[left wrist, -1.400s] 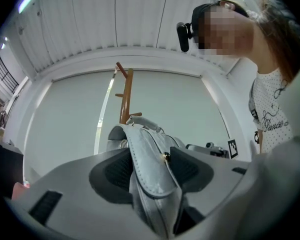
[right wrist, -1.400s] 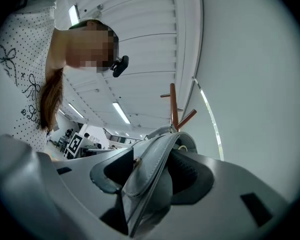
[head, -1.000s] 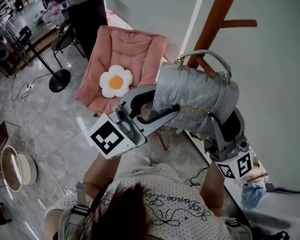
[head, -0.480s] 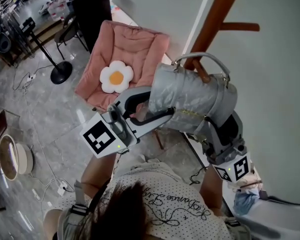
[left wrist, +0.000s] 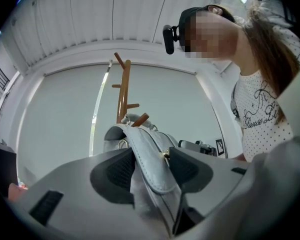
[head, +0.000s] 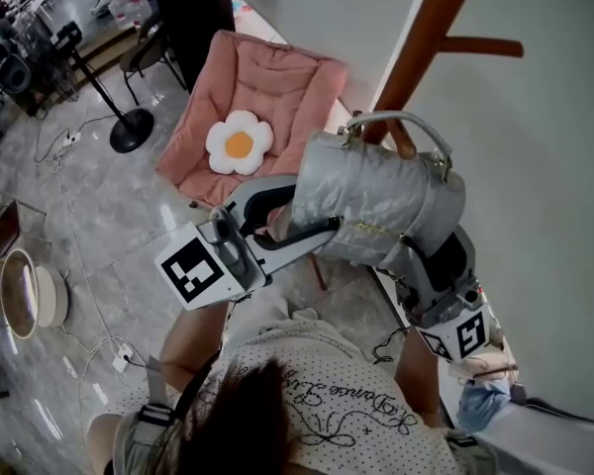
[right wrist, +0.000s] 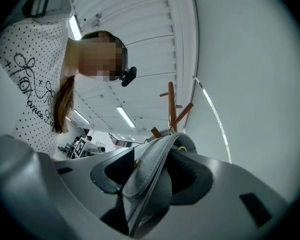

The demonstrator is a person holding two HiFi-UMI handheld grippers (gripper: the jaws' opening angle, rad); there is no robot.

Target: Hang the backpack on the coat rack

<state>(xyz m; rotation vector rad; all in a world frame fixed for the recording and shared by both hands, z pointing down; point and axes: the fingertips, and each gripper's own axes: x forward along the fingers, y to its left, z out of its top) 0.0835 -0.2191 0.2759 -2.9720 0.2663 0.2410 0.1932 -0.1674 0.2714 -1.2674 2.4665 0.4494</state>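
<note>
Marble floor [head: 109, 216], pink chair [head: 277, 87], coat rack [head: 426, 28]

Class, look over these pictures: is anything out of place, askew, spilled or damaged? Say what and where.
Nothing is spilled or damaged. Only the grey backpack looks askew: it lies on its side, pinched between the left gripper and right gripper, its handle seemingly over a peg of the coat rack, not yet hanging.

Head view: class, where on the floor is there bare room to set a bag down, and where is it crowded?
Bare floor lies between the pink chair, the black stand base and the left gripper. Crowded: at the coat rack, where that gripper and the right gripper clamp the backpack; cables trail across the floor at the left.
</note>
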